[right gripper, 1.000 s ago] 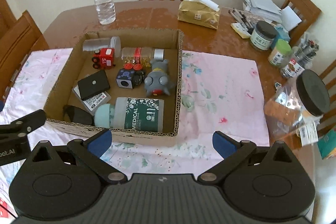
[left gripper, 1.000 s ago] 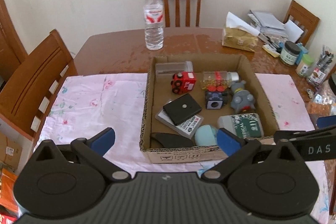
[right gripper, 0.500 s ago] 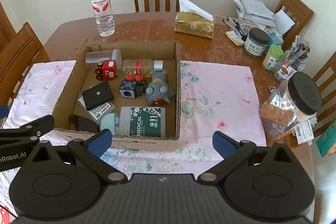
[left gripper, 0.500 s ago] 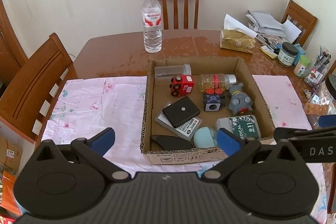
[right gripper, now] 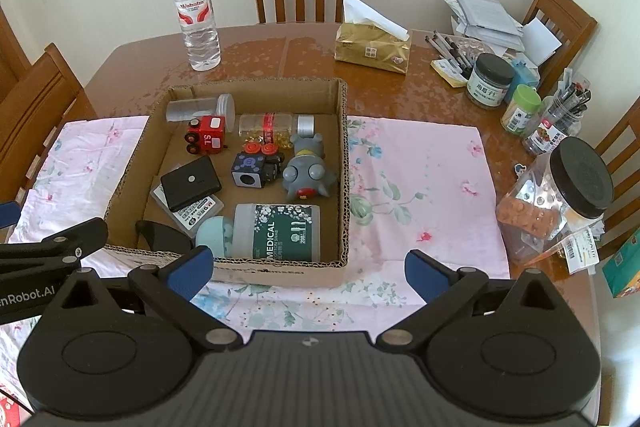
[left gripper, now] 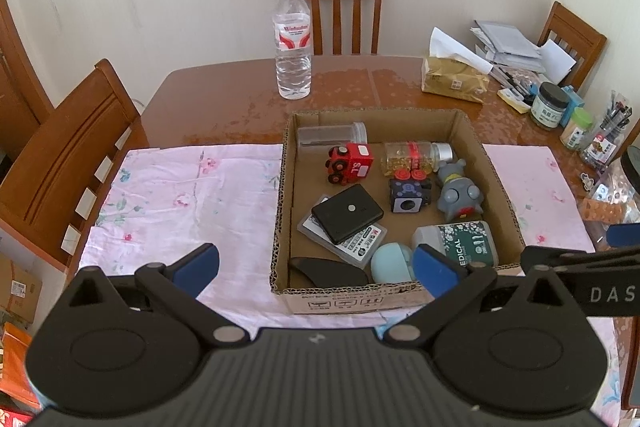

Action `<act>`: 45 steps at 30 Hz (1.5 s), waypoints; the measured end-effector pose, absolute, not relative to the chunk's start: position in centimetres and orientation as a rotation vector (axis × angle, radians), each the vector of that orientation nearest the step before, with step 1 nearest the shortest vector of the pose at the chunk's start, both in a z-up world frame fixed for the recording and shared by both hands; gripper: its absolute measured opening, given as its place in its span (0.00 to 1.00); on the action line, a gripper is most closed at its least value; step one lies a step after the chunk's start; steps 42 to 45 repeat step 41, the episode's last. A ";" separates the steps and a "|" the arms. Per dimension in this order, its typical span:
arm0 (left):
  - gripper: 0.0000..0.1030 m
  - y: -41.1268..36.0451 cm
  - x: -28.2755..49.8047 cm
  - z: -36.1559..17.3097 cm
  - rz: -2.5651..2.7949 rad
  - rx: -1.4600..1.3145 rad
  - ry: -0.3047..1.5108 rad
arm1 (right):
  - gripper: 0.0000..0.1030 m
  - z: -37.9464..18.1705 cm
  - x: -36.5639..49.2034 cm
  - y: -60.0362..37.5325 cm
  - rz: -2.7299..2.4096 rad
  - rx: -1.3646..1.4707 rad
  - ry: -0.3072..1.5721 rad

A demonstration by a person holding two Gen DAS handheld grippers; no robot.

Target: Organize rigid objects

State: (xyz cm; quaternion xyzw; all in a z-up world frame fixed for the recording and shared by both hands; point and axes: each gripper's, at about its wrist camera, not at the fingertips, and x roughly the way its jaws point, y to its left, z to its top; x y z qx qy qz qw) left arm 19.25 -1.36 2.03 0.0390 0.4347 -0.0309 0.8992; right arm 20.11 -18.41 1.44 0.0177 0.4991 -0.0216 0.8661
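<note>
A cardboard box (left gripper: 496, 183) (right gripper: 344, 131) on the pink cloth holds several objects: a red toy truck (left gripper: 350, 163) (right gripper: 206, 139), a grey toy figure (left gripper: 458, 193) (right gripper: 308, 173), a black case (left gripper: 346, 213) (right gripper: 190, 183), a dark cube toy (right gripper: 252, 173), a pill bottle (left gripper: 416, 157) and a green MEDICAL swab jar (left gripper: 460, 245) (right gripper: 276, 231). My left gripper (left gripper: 316, 267) is open and empty, above the box's near edge. My right gripper (right gripper: 308, 269) is open and empty, near the box's front right corner.
A water bottle (left gripper: 293, 39) (right gripper: 197, 17) and a tissue pack (right gripper: 372, 45) stand on the wooden table (left gripper: 224, 107) behind the box. Jars, pens and papers (right gripper: 516, 83) crowd the right side, with a big black-lidded jar (right gripper: 560, 195). Chairs surround the table.
Both grippers have pulled back and up from the box, so more of the table shows. Both stay open. Nothing in the box has moved.
</note>
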 end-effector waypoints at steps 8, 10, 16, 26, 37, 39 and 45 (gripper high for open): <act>0.99 -1.2 19.2 2.2 -0.061 0.079 0.903 | 1.00 1.6 20.1 -18.5 -0.056 0.036 1.038; 0.99 -1.3 19.1 2.2 -0.060 0.079 0.905 | 1.00 1.6 20.1 -18.5 -0.056 0.039 1.037; 0.99 -1.3 19.1 2.2 -0.059 0.079 0.906 | 1.00 1.7 20.1 -18.5 -0.056 0.038 1.036; 0.99 -1.3 18.9 2.3 -0.058 0.078 0.905 | 1.00 1.9 20.0 -18.4 -0.059 0.038 1.030; 0.99 -1.3 18.8 2.4 -0.058 0.076 0.906 | 1.00 2.0 19.8 -18.3 -0.059 0.039 1.028; 0.99 -1.3 18.8 2.4 -0.059 0.073 0.906 | 1.00 2.0 19.8 -18.3 -0.060 0.037 1.028; 0.99 -1.4 18.7 2.5 -0.060 0.073 0.906 | 1.00 2.0 19.7 -18.2 -0.061 0.036 1.027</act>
